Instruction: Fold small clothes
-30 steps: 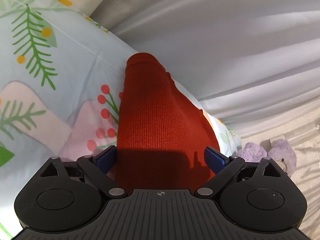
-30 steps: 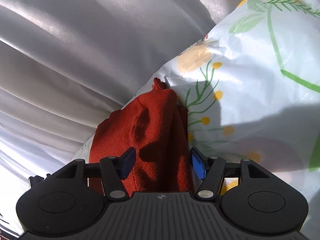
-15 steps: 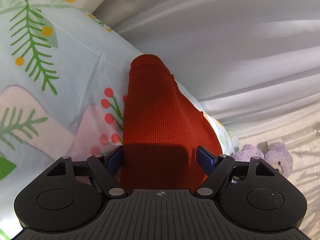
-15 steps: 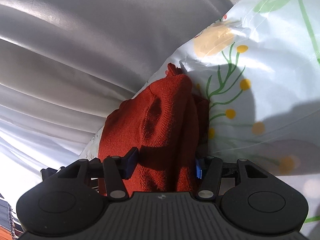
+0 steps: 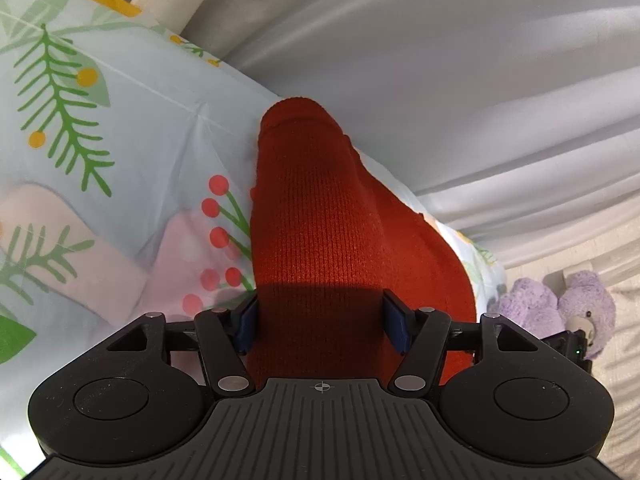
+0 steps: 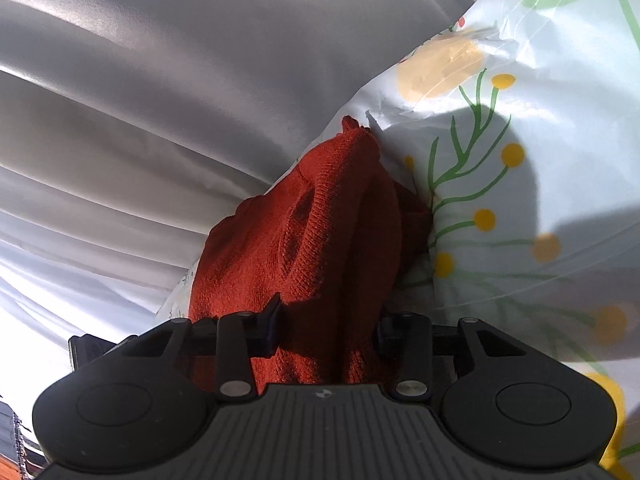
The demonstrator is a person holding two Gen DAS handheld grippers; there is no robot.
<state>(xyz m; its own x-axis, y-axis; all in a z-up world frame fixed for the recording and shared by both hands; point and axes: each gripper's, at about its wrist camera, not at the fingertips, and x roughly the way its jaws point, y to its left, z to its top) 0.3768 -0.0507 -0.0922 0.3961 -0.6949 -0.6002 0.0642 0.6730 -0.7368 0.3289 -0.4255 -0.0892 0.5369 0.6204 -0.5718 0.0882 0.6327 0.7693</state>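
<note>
A red knit garment (image 5: pixel 312 208) lies along the far edge of a floral tablecloth (image 5: pixel 120 160). My left gripper (image 5: pixel 320 320) sits low over its near end, jaws closing. The fabric lies flat between the blue pads (image 5: pixel 245 320); one is at its left edge, the other over it, with no visible pinch. In the right wrist view the same garment (image 6: pixel 320 220) is bunched into a raised fold. My right gripper (image 6: pixel 326 326) is closing on that fold, both pads sunk into the knit.
A white curtain (image 5: pixel 460 80) hangs right behind the table edge, also seen as a curtain (image 6: pixel 160 100) in the right wrist view. A purple plush bear (image 5: pixel 560 304) lies beyond the table at the right. The tablecloth (image 6: pixel 520 200) spreads to the right of the garment.
Both grippers' jaws have narrowed around the red garment. The right gripper has moved forward and lower onto the bunched fold. The left gripper has barely moved.
</note>
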